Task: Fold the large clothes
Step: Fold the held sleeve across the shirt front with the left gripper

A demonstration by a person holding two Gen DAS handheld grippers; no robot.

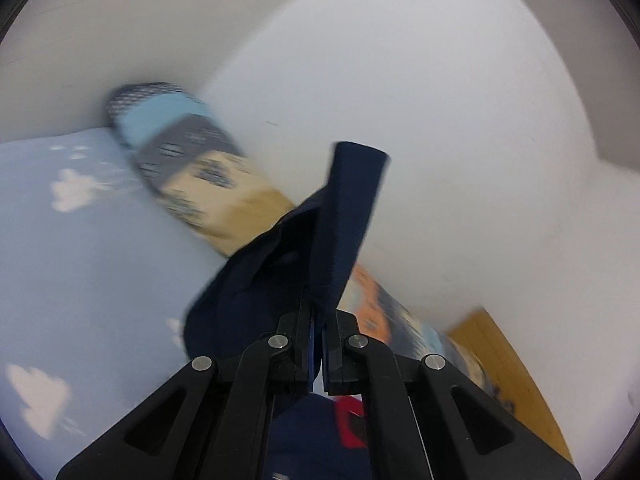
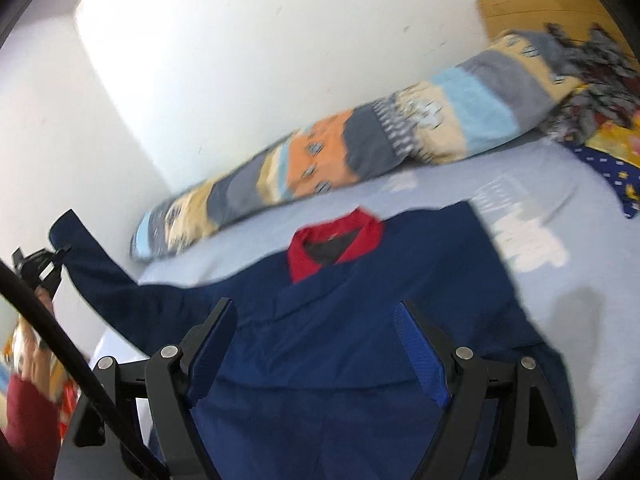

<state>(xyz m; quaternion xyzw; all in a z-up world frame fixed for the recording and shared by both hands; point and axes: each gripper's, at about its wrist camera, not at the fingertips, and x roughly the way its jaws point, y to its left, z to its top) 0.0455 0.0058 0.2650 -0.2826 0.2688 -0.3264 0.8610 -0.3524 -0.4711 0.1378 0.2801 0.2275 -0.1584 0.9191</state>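
Observation:
A navy blue top [image 2: 360,280] with a red collar [image 2: 340,236] lies spread on a light blue bed sheet [image 2: 580,320]. My left gripper [image 1: 318,312] is shut on the cuff end of its left sleeve [image 1: 352,208] and holds it lifted off the bed; the same gripper [image 2: 44,264] and raised sleeve [image 2: 108,280] show at the left of the right wrist view. My right gripper [image 2: 316,324] is open and empty, hovering just above the chest of the top.
A long striped bolster pillow [image 2: 360,140] lies along the white wall [image 2: 240,60] behind the top. A wooden headboard [image 2: 540,4] and a patterned blanket [image 2: 600,92] are at the far right. The sheet [image 1: 80,260] has white cloud prints.

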